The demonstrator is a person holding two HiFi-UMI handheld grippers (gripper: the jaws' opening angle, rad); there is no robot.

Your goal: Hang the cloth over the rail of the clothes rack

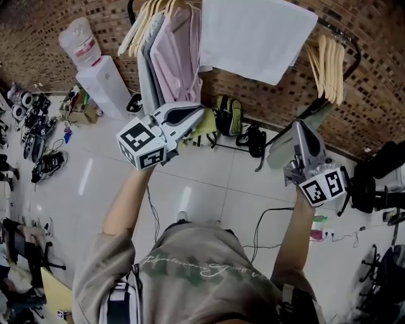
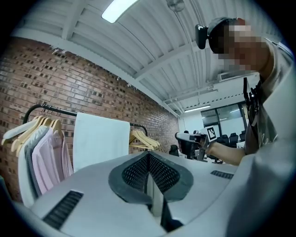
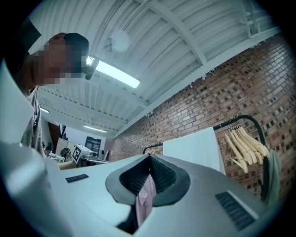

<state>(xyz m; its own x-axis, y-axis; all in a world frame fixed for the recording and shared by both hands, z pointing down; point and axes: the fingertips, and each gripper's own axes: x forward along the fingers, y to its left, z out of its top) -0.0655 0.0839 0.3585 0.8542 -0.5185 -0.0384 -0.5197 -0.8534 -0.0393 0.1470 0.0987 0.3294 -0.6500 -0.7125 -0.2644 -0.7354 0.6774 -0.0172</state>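
White rectangular cloth (image 1: 256,35), draped on black metal rail (image 2: 60,111); left hand-held gripper (image 1: 197,115) and right hand-held gripper (image 1: 302,125) closed, empty; we'd back off level, clear of wooden hangers (image 1: 329,63).

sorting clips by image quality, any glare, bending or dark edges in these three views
Head view: evenly lit, the white cloth bright, mild wide-angle bend toward the edges. Left gripper view: strong fisheye with black corners, a ceiling lamp glares white. Right gripper view: same black corners, a strip light flares, the brick wall curves.
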